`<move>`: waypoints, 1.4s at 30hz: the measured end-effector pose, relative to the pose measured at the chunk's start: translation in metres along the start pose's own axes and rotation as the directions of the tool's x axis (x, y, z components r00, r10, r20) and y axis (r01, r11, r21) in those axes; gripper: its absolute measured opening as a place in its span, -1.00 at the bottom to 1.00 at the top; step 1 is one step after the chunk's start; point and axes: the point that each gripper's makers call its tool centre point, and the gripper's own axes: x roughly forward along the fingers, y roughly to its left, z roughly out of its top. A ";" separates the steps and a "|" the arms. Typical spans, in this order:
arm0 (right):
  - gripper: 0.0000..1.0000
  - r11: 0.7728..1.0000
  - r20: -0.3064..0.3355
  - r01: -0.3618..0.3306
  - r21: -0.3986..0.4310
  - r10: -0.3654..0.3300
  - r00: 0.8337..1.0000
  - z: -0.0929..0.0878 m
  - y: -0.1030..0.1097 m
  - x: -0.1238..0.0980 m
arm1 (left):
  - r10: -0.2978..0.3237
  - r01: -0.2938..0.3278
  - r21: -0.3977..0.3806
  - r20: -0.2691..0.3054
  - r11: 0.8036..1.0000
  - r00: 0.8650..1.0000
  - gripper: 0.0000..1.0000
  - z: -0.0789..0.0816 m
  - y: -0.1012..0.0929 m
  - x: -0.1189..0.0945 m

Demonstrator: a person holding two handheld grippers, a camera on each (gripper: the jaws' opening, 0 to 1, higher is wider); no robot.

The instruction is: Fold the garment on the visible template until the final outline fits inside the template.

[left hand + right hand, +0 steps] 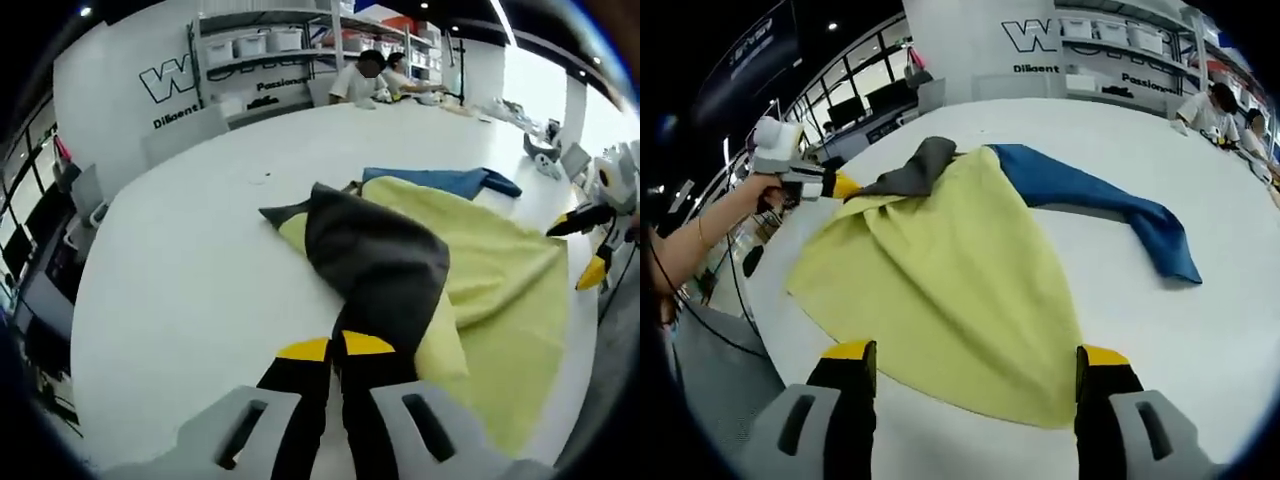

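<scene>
A yellow garment (500, 270) lies spread on the white table (190, 260), with a dark grey sleeve (380, 260) and a blue sleeve (440, 180). My left gripper (335, 347) is shut on the grey sleeve's end, which is lifted and drawn over the yellow body. In the right gripper view, a hand holds that left gripper (845, 186) at the grey sleeve (910, 170). My right gripper (975, 355) stands wide open just above the near hem of the yellow body (940, 260), touching nothing. The blue sleeve (1090, 195) stretches out flat to the right. The right gripper (578, 250) also shows open at the garment's far edge.
Two people (375, 75) sit at the table's far end before white shelves (260, 45) with boxes. Grey chairs (185, 135) line the far side. The table edge (765, 300) runs close behind the left gripper, with floor and cables below. Bare table (1220, 300) lies beyond the blue sleeve.
</scene>
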 end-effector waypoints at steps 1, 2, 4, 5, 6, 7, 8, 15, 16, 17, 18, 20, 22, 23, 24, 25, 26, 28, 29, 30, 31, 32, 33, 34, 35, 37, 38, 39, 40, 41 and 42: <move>0.58 1.000 0.007 0.010 -0.026 -0.010 1.000 0.001 -0.001 0.000 | 0.021 -0.021 0.004 -0.006 1.000 1.000 -0.89 -0.002 0.008 -0.004; 0.56 0.999 -0.001 0.012 -0.032 -0.012 1.000 0.000 -0.001 0.000 | 0.031 -0.031 0.007 -0.011 1.000 0.999 -0.89 -0.003 0.012 -0.005; 0.54 0.999 -0.007 0.020 -0.049 -0.020 1.000 -0.001 -0.002 0.001 | 0.044 -0.044 0.007 -0.014 0.999 0.999 -0.89 -0.003 0.019 -0.008; 0.54 0.998 -0.010 0.021 -0.055 -0.021 1.000 -0.001 -0.002 0.001 | 0.048 -0.048 0.005 -0.014 0.999 0.999 -0.89 -0.004 0.020 -0.008; 0.55 0.998 -0.013 0.022 -0.060 -0.023 1.000 -0.002 -0.002 0.001 | 0.051 -0.051 0.002 -0.014 0.999 0.999 -0.89 -0.004 0.022 -0.009; 0.57 0.997 -0.019 0.023 -0.070 -0.024 1.000 -0.002 -0.002 0.001 | 0.057 -0.057 -0.006 -0.011 0.998 0.998 -0.89 -0.004 0.026 -0.011; 0.58 0.997 -0.021 0.021 -0.076 -0.023 1.000 -0.003 -0.002 0.001 | 0.073 -0.073 -0.020 -0.013 0.997 0.997 -0.89 -0.006 0.035 -0.015; 0.59 0.997 -0.017 0.018 -0.077 -0.019 1.000 -0.003 -0.002 0.001 | 0.150 -0.151 -0.010 -0.042 0.988 0.988 -0.89 -0.016 0.067 -0.034; 0.58 0.997 -0.017 0.017 -0.078 -0.019 1.000 -0.003 -0.002 0.001 | 0.156 -0.156 -0.006 -0.042 0.988 0.987 -0.89 -0.017 0.070 -0.036; 0.58 0.997 -0.017 0.017 -0.079 -0.018 1.000 -0.003 -0.001 0.001 | 0.161 -0.161 -0.003 -0.043 0.987 0.986 -0.89 -0.019 0.073 -0.038; 0.58 0.996 -0.017 0.019 -0.088 -0.021 1.000 -0.004 -0.002 0.001 | 0.175 -0.175 -0.007 -0.046 0.985 0.984 -0.89 -0.022 0.080 -0.044; 0.59 0.996 -0.018 0.021 -0.090 -0.022 1.000 -0.004 -0.002 0.001 | 0.188 -0.189 -0.009 -0.052 0.982 0.981 -0.89 -0.024 0.086 -0.047; 0.58 0.996 -0.019 0.021 -0.091 -0.023 1.000 -0.004 -0.002 0.001 | 0.205 -0.206 -0.010 -0.060 0.978 0.977 -0.89 -0.027 0.092 -0.052; 0.58 0.996 -0.020 0.021 -0.091 -0.023 1.000 -0.004 -0.002 0.001 | 0.215 -0.216 -0.009 -0.064 0.976 0.974 -0.89 -0.029 0.096 -0.054; 0.57 0.996 -0.020 0.022 -0.092 -0.024 1.000 -0.004 -0.002 0.001 | 0.231 -0.232 -0.006 -0.073 0.973 0.970 -0.89 -0.032 0.101 -0.057; 0.57 0.995 -0.020 0.023 -0.093 -0.025 0.999 -0.004 -0.002 0.001 | 0.246 -0.247 -0.003 -0.082 0.969 0.966 -0.89 -0.035 0.105 -0.061; 0.56 0.995 -0.021 0.027 -0.095 -0.029 0.999 -0.004 -0.002 0.001 | 0.272 -0.275 -0.015 -0.091 0.961 0.958 -0.89 -0.038 0.114 -0.067; 0.56 0.995 -0.021 0.027 -0.095 -0.029 0.999 -0.004 -0.002 0.001 | 0.281 -0.285 -0.021 -0.095 0.958 0.955 -0.89 -0.040 0.116 -0.068; 0.55 0.995 -0.021 0.027 -0.095 -0.030 0.999 -0.004 -0.002 0.001 | 0.286 -0.290 -0.025 -0.098 0.957 0.953 -0.89 -0.040 0.117 -0.069; 0.55 0.995 -0.021 0.027 -0.096 -0.030 0.999 -0.004 -0.001 0.001 | 0.291 -0.295 -0.028 -0.100 0.955 0.952 -0.89 -0.041 0.118 -0.070; 0.55 0.995 -0.022 0.028 -0.094 -0.031 0.999 -0.004 -0.002 0.001 | 0.328 -0.335 -0.048 -0.117 0.941 0.937 -0.89 -0.047 0.130 -0.078; 0.55 0.995 -0.022 0.029 -0.092 -0.031 0.999 -0.004 -0.002 0.001 | 0.343 -0.354 -0.073 -0.123 0.933 0.931 -0.89 -0.051 0.138 -0.083; 0.54 0.996 -0.019 0.029 -0.087 -0.030 0.999 -0.003 -0.002 0.001 | 0.370 -0.385 -0.094 -0.140 0.918 0.918 -0.89 -0.057 0.148 -0.091; 0.53 0.996 -0.018 0.029 -0.085 -0.030 0.999 -0.003 -0.002 0.001 | 0.382 -0.398 -0.099 -0.149 0.912 0.912 -0.89 -0.060 0.152 -0.094; 0.53 0.996 -0.018 0.029 -0.084 -0.030 0.999 -0.003 -0.002 0.001 | 0.394 -0.412 -0.103 -0.159 0.905 0.905 -0.89 -0.063 0.157 -0.097; 0.54 0.996 -0.017 0.029 -0.082 -0.031 0.999 -0.003 -0.002 0.000 | 0.458 -0.490 -0.163 -0.198 0.857 0.867 -0.89 -0.079 0.178 -0.115; 0.54 0.996 -0.018 0.028 -0.083 -0.029 0.999 -0.003 -0.002 0.000 | 0.492 -0.531 -0.166 -0.226 0.831 0.840 -0.89 -0.085 0.188 -0.124; 0.54 0.996 -0.018 0.027 -0.084 -0.029 0.999 -0.003 -0.002 0.000 | 0.501 -0.540 -0.161 -0.229 0.826 0.835 -0.89 -0.086 0.190 -0.126; 0.55 0.996 -0.019 0.027 -0.084 -0.028 0.999 -0.003 -0.002 0.000 | 0.519 -0.557 -0.154 -0.231 0.816 0.823 -0.89 -0.087 0.196 -0.130; 0.55 0.996 -0.019 0.025 -0.085 -0.027 0.999 -0.003 -0.001 0.000 | 0.549 -0.589 -0.142 -0.244 0.795 0.800 -0.89 -0.089 0.206 -0.140; 0.55 0.996 -0.019 0.024 -0.085 -0.026 0.999 -0.003 -0.001 0.000 | 0.566 -0.608 -0.142 -0.249 0.781 0.786 -0.89 -0.090 0.211 -0.145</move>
